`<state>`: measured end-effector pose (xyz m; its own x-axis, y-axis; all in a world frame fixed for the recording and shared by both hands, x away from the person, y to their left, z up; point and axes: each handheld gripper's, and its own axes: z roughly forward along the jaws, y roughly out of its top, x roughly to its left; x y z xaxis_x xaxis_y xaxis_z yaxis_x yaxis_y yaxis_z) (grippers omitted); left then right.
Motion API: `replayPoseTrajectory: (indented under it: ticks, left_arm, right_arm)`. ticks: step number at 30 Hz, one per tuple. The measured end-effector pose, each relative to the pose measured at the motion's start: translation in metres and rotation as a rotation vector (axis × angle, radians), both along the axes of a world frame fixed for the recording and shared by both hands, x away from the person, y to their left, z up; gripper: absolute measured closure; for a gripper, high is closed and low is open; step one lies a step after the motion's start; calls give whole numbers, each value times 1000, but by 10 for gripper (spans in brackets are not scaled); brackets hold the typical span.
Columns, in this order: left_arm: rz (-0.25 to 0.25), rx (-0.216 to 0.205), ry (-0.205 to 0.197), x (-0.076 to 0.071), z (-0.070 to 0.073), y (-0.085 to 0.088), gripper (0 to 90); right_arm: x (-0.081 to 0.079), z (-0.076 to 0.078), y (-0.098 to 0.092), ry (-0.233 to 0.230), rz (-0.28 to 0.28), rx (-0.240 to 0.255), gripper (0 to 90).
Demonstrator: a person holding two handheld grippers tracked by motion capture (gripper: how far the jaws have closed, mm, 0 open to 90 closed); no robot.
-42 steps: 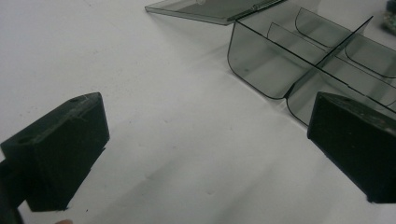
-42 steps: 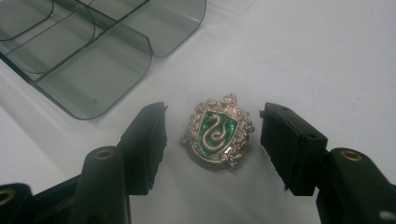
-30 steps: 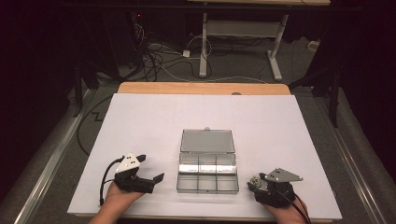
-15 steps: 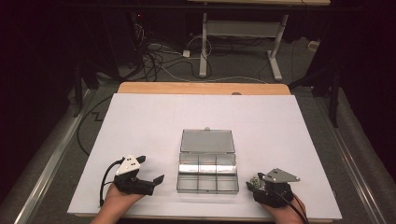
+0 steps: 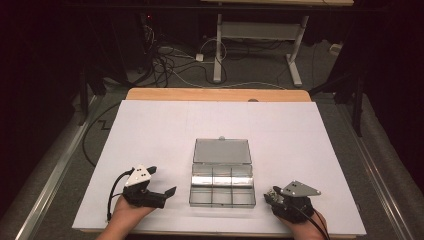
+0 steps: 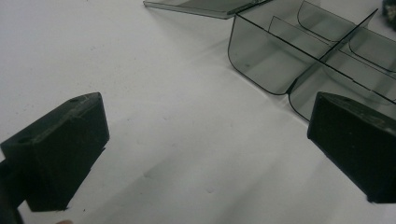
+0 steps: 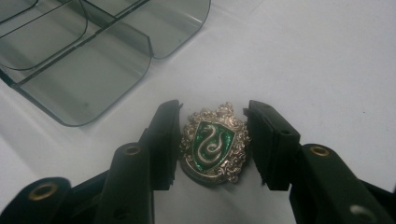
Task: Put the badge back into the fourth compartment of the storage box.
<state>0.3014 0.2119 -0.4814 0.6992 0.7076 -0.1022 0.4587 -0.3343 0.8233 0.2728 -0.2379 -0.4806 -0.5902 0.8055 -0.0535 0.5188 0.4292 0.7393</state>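
A silver crest badge point(image 7: 212, 144) with a green shield and a snake lies flat on the white table, just right of the box's near corner. My right gripper point(image 7: 214, 122) has just been closing around it, and both pads now touch the badge's side edges. In the high view this gripper point(image 5: 273, 195) sits at the front right. A clear smoky compartment box point(image 5: 222, 202) stands open at front centre, its lid point(image 5: 222, 151) laid back flat and its compartments empty. My left gripper point(image 5: 162, 181) rests left of the box, open wide with nothing between its fingers point(image 6: 60, 149).
The white sheet point(image 5: 150, 130) covers most of the table; a strip of wood edge point(image 5: 215, 94) shows at the far side. Beyond it are cables and a desk frame point(image 5: 255, 30) on the floor. The box corner point(image 6: 280, 65) lies ahead of the left gripper.
The right gripper's jaws have drawn closer together at the front right. Both hands and the box have stayed where they were.
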Motion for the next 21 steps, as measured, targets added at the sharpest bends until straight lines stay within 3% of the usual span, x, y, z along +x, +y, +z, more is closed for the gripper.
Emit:
replayPoseTrajectory:
  ticks: [13, 14, 15, 16, 17, 19, 21]
  left_arm:
    - [-2, -4, 3, 0, 0, 0, 0]
    - [-2, -3, 3, 0, 0, 0, 0]
    - [-2, -3, 3, 0, 0, 0, 0]
    - [-1, -2, 3, 0, 0, 0, 0]
    - [-1, -2, 4, 0, 0, 0, 0]
    - [-2, 0, 4, 0, 0, 0, 0]
    - [-1, 1, 3, 0, 0, 0, 0]
  right_arm:
    - [2, 1, -5, 22, 4, 43, 598]
    - [2, 1, -5, 23, 4, 47, 616]
    - [1, 3, -7, -4, -3, 70, 728]
    - [1, 5, -9, 4, -13, 105, 735]
    - [1, 5, -10, 9, -12, 108, 732]
    - [1, 4, -8, -11, -1, 71, 725]
    - [1, 4, -8, -11, 1, 73, 728]
